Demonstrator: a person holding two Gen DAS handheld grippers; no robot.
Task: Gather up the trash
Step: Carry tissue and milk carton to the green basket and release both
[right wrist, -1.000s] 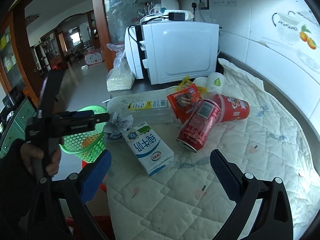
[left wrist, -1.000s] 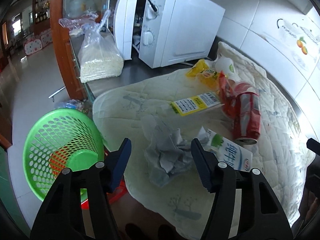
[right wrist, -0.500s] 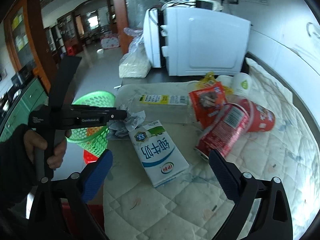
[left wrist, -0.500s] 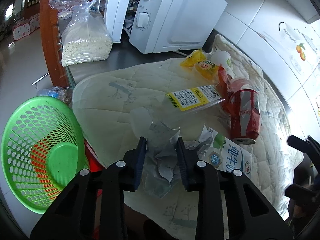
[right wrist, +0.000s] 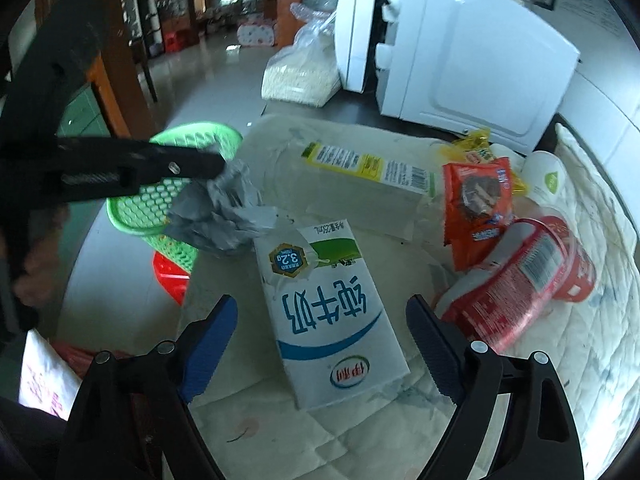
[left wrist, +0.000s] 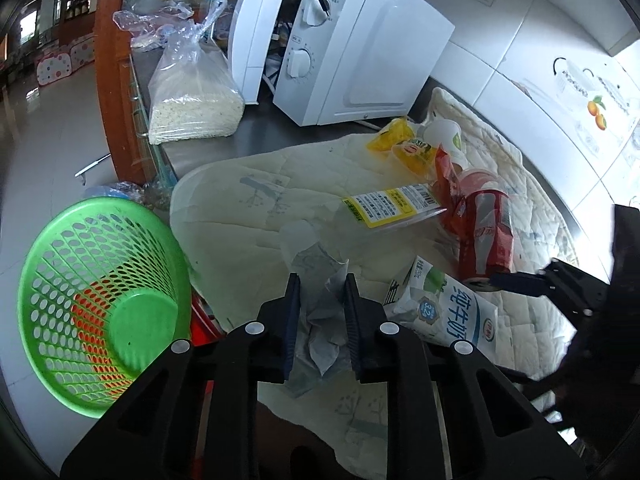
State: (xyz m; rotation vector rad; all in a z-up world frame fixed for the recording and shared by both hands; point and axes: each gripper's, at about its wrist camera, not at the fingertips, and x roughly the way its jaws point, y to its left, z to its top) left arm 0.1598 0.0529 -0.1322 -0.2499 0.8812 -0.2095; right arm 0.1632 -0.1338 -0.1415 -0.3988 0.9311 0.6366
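The left claw (left wrist: 319, 312) is clenched on the crumpled grey paper (left wrist: 320, 320); its jaws have just been closing, and the paper sits between the pads at the near edge of the quilted cloth (left wrist: 248, 216) that covers the table. The right claw (right wrist: 320, 344) stands released, its jaws having just been narrowing, one finger on either side of the milk carton (right wrist: 332, 320), which lies flat on the cloth; the pads do not touch it.

The left wrist view shows the inside of the green basket (left wrist: 100, 300), below the table edge and beside the paper. The right wrist view shows the left claw from the side, with the paper wad bulging from its tip, and a hand (right wrist: 28, 280) on its handle.

Beyond the carton lie a red can (right wrist: 504, 300), a red cup (right wrist: 568, 260), an orange snack packet (right wrist: 476, 208) and a clear box with a yellow label (right wrist: 360, 168). A white microwave (left wrist: 360, 40) and a bag of grain (left wrist: 192, 108) stand behind.
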